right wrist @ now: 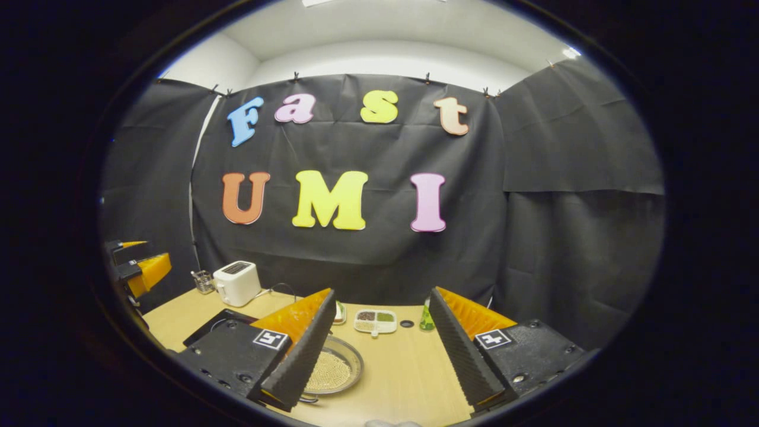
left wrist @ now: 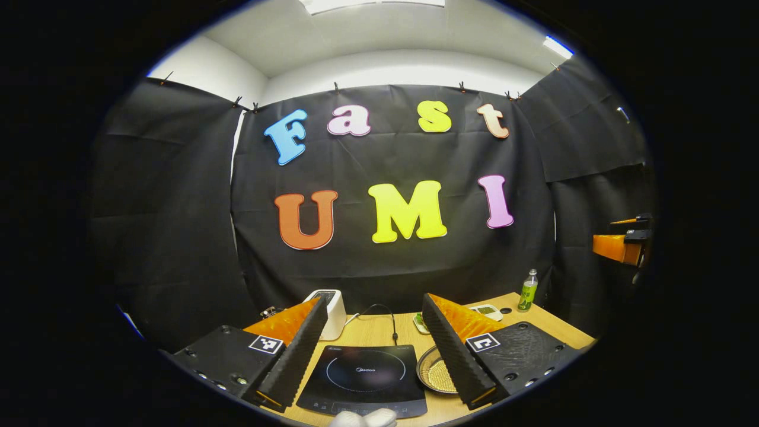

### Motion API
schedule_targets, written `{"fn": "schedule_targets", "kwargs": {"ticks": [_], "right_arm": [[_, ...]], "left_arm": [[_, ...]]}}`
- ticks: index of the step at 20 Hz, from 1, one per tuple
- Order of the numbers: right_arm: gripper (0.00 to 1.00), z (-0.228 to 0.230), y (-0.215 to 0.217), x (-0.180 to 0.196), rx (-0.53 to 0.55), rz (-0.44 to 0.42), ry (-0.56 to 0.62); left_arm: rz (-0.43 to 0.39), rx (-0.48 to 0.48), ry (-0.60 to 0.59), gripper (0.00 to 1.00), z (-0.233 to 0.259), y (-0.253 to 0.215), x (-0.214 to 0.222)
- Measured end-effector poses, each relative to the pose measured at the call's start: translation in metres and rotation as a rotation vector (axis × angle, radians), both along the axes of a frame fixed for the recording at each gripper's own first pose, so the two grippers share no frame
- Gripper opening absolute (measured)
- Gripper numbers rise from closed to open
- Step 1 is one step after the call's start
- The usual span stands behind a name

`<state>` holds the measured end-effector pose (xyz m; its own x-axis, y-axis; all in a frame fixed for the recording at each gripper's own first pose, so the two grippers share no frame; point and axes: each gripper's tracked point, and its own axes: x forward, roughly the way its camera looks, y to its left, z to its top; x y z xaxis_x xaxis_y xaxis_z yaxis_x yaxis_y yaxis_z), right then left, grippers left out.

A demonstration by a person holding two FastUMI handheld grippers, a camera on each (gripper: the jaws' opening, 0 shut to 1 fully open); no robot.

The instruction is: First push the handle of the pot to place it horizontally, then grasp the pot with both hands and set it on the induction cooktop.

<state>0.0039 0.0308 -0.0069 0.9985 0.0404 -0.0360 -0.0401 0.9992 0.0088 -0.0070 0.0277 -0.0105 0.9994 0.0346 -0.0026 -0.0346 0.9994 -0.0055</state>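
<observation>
Overall, the wooden counter (left wrist: pixel 379 329) carries everything, running across the lower part of both views. In the left gripper view the induction cooktop (left wrist: pixel 364 379) lies flat at about 6 o'clock, framed between that gripper's own fingers. The pot (left wrist: pixel 437 370), a shallow metal one with pale grains inside, sits on the counter just beside the cooktop at its 3 o'clock edge, partly hidden behind the right-hand finger; its handle cannot be made out. In the right gripper view the pot (right wrist: pixel 332 369) lies at about 7 o'clock, half behind the left-hand finger. The white toaster (right wrist: pixel 237 283) stands at 9 o'clock near the wall. A divided dish (right wrist: pixel 375 321) rests toward 12 o'clock on the counter, and a green bottle (left wrist: pixel 527 290) stands at 2 o'clock.

The left gripper (left wrist: pixel 379 353) has its fingers spread wide, holding nothing. The right gripper (right wrist: pixel 382 356) is likewise wide apart and empty, above bare counter.
</observation>
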Motion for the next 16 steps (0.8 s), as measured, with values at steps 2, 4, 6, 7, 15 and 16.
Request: {"fn": "schedule_targets", "kwargs": {"ticks": [2,4,6,7,15,16], "right_arm": [[0.97,0.0,0.008,0.002,0.004,0.025,0.006],[0.8,-0.002,0.019,0.005,0.002,0.051,0.022],[0.62,-0.009,0.044,0.006,0.014,0.141,0.067],[0.52,-0.015,0.058,0.007,0.023,0.195,0.103],[0.0,-0.097,0.146,0.023,0.005,0.413,0.359],[0.01,-0.113,0.158,0.021,-0.007,0.439,0.398]], "left_arm": [[0.0,-0.004,0.001,0.96,-0.003,0.0,0.001],[0.012,0.003,0.005,0.96,-0.007,0.005,0.0],[0.015,0.009,0.001,0.96,-0.009,0.007,-0.001],[0.013,0.008,0.001,0.96,-0.009,0.005,-0.001],[0.066,-0.022,0.028,0.96,-0.03,0.024,-0.006],[0.076,-0.025,0.034,0.96,-0.033,0.027,-0.006]]}}
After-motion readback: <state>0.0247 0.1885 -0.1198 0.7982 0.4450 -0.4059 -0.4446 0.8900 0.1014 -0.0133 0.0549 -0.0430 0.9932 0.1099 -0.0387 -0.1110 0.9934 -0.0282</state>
